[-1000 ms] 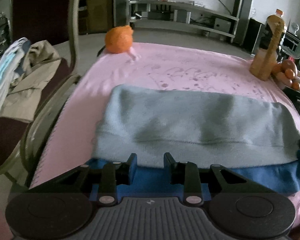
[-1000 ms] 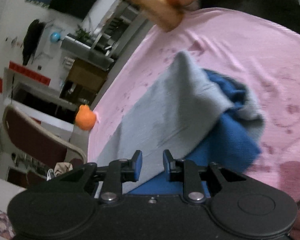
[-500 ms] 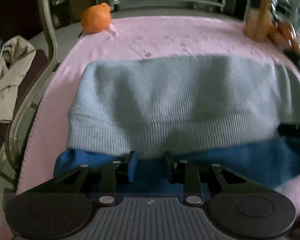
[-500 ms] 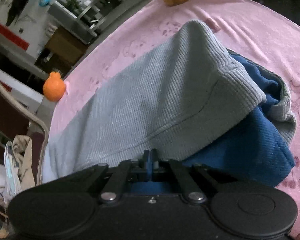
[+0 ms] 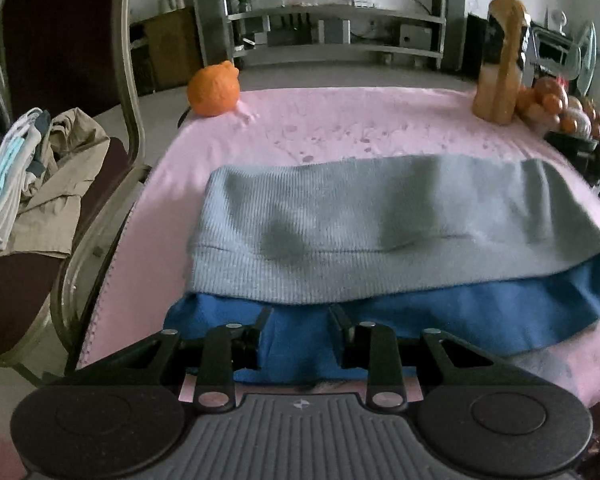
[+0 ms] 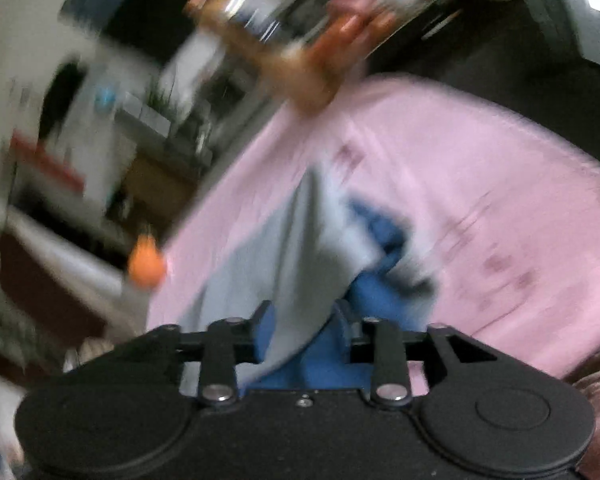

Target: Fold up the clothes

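A folded garment lies on the pink tablecloth [image 5: 340, 120]: a grey knit layer [image 5: 380, 220] on top and a blue layer [image 5: 440, 312] sticking out at the near edge. My left gripper [image 5: 300, 320] is open, its fingers just above the blue edge. My right gripper [image 6: 302, 320] is open at the garment's right end, with grey cloth [image 6: 284, 248] and blue cloth [image 6: 376, 292] lying between the fingers. The right wrist view is blurred by motion.
An orange plush toy [image 5: 214, 88] sits at the far left corner of the table. A tall bottle [image 5: 500, 60] and a bowl of fruit [image 5: 560, 108] stand at the far right. A chair [image 5: 60, 80] with piled clothes [image 5: 32, 172] stands left of the table.
The right gripper shut half a second ago and has now opened again and pulled back. The left gripper stayed open and drew back from the garment.
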The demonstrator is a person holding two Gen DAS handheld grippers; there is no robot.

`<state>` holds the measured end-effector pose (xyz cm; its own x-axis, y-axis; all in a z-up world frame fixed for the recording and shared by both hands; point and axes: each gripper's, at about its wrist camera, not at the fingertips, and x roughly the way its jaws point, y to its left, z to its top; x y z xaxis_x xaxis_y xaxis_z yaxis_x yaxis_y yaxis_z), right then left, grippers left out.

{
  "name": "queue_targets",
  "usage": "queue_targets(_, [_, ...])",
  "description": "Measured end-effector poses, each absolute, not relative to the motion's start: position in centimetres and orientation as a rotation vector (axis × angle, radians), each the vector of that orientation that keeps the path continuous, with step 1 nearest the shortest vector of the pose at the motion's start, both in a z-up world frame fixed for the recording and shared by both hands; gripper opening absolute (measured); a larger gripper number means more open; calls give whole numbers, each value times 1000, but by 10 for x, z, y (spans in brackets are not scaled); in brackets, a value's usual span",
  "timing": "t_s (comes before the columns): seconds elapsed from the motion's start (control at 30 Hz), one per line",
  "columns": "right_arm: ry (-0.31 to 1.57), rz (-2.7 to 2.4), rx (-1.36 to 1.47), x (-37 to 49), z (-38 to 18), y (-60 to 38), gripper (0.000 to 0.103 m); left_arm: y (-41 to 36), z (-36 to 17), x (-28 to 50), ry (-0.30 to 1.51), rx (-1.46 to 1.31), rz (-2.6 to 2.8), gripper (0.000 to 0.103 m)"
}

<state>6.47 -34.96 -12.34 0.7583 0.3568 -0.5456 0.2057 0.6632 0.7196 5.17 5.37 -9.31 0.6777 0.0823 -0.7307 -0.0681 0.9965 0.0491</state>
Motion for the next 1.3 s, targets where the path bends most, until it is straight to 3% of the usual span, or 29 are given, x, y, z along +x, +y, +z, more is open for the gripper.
queue_targets(0.13, [708,-8,1038,55,-144,-390,50,44,-96,57,831,25,70,31])
queue_targets(0.37, [803,-34,900,84,-155,-373,71,37,-103,61,862,53,59,33])
queue_targets(0.73, [776,-45,581,102,-157,-326,76,40,-109,65,893,34,59,33])
queue_targets(0.8, [769,-52,572,103,-157,-323,68,40,-108,65,891,37,56,33])
queue_targets(0.93, [756,-65,557,103,-157,-319,34,40,-100,62,860,30,15,32])
queue_targets(0.97, [744,-56,590,100,-154,-320,30,40,-97,61,850,27,1,31])
queue_targets(1.13, [639,12,597,85,-114,-309,27,33,-66,67,764,-6,-156,28])
queue_targets(1.3, [613,77,564,81,-84,-288,27,2,-67,99,811,22,-428,26])
